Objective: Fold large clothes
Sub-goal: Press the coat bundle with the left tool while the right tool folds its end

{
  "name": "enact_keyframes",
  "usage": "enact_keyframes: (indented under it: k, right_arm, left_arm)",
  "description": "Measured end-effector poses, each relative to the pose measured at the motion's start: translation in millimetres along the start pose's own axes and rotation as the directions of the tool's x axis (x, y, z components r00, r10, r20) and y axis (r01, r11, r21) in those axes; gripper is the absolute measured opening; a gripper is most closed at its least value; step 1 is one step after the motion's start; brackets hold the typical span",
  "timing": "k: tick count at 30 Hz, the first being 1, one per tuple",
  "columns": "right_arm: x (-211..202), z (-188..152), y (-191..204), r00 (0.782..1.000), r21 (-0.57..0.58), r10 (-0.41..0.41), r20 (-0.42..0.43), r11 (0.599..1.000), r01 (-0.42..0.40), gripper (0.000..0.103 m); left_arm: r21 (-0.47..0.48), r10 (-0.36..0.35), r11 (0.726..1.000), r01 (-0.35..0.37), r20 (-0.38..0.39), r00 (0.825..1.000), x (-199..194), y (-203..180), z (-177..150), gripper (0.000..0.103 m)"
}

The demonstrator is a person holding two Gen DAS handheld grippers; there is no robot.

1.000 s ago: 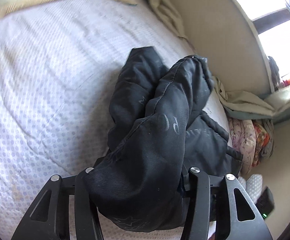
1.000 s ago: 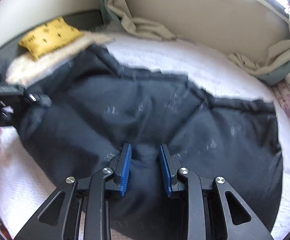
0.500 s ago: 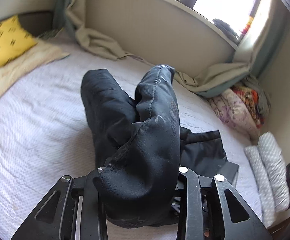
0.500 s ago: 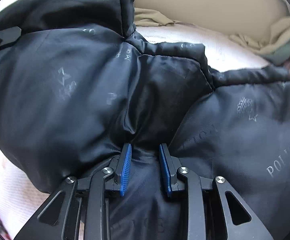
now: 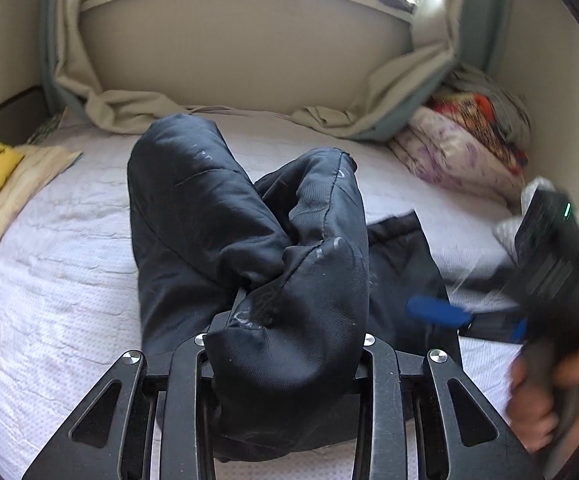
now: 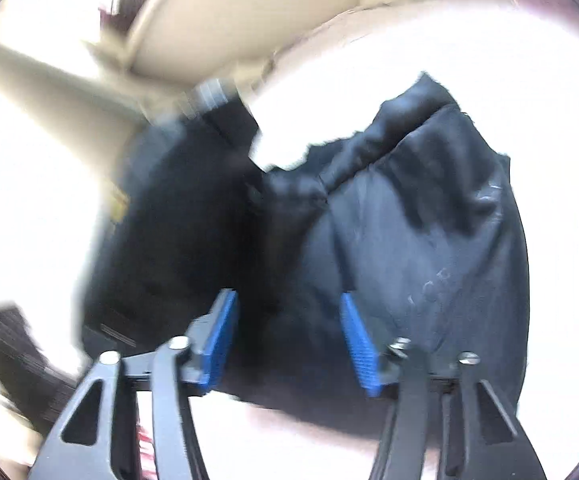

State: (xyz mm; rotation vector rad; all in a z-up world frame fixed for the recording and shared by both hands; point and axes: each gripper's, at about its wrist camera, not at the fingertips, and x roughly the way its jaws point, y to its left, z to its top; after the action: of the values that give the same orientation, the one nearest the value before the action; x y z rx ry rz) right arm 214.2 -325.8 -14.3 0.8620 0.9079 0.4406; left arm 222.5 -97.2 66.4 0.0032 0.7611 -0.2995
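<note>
Black padded jacket (image 5: 249, 264) lies bunched on the bed (image 5: 49, 280), long axis running away from the left gripper (image 5: 283, 344), whose fingers clamp a thick fold of it. Right gripper (image 6: 285, 340), approx beside it: fingers just sprang wide, blue pads (image 6: 219, 340) clear of fabric, nothing held

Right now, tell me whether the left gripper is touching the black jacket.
Touching: the left wrist view shows the left gripper clamped on a bunched fold of the black jacket.
</note>
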Motion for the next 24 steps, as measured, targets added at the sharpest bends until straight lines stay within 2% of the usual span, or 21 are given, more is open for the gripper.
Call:
enact_keyframes:
  k: [1, 2, 3, 5, 7, 10, 14, 17, 19, 22, 24]
  right_arm:
    - [-9.2, 2.6, -9.4, 0.993, 0.077, 0.116, 0.020, 0.990, -0.117, 0.075]
    - [-14.2, 5.3, -16.7, 0.974, 0.136, 0.224, 0.032, 0.964, -0.227, 0.081]
    - [-14.7, 7.5, -18.9, 0.959, 0.159, 0.283, 0.030, 0.946, -0.284, 0.084]
    - [-11.0, 8.6, -14.5, 0.942, 0.158, 0.335, 0.011, 0.930, -0.333, 0.087]
    - [-4.3, 9.5, -6.7, 0.940, 0.127, 0.340, -0.021, 0.934, -0.335, 0.088]
    - [15.8, 14.0, 9.2, 0.947, 0.050, 0.300, -0.110, 0.954, -0.297, 0.088]
    - [43.0, 21.7, 15.7, 0.970, -0.041, 0.177, -0.167, 0.982, -0.186, 0.088]
    - [62.2, 21.4, 16.4, 0.973, -0.081, 0.102, -0.205, 0.989, -0.121, 0.086]
    - [73.1, 22.0, 15.8, 0.969, -0.089, 0.082, -0.232, 0.991, -0.105, 0.084]
    - [93.3, 23.6, 13.6, 0.962, -0.126, 0.017, -0.274, 0.991, -0.054, 0.072]
    - [106.7, 22.4, 13.0, 0.957, -0.148, -0.010, -0.289, 0.988, -0.035, 0.058]
  left_arm:
    - [0.021, 0.005, 1.000, -0.005, -0.001, 1.000, 2.9, -7.9, -2.8, 0.036]
    - [0.033, 0.009, 0.999, -0.009, 0.000, 1.000, 4.6, -12.8, -5.1, 0.036]
    - [0.053, 0.017, 0.998, -0.017, 0.002, 1.000, 7.1, -18.2, -8.3, 0.036]
    - [0.092, 0.030, 0.995, -0.031, 0.007, 1.000, 10.7, -26.4, -14.8, 0.037]
    - [0.149, 0.045, 0.988, -0.047, 0.014, 0.999, 15.7, -37.2, -22.3, 0.037]
    - [0.233, 0.067, 0.970, -0.072, 0.030, 0.997, 21.2, -47.6, -35.1, 0.039]
    - [0.348, 0.066, 0.934, -0.081, 0.056, 0.996, 24.5, -59.1, -53.5, 0.041]
    - [0.414, 0.056, 0.907, -0.080, 0.069, 0.996, 26.8, -64.3, -63.4, 0.045]
    - [0.438, 0.043, 0.896, -0.069, 0.069, 0.997, 28.6, -66.0, -67.4, 0.048]
    - [0.444, 0.022, 0.895, -0.047, 0.061, 0.998, 31.8, -67.7, -69.0, 0.053]
    - [0.434, 0.015, 0.900, -0.035, 0.049, 0.999, 33.7, -66.7, -69.2, 0.057]
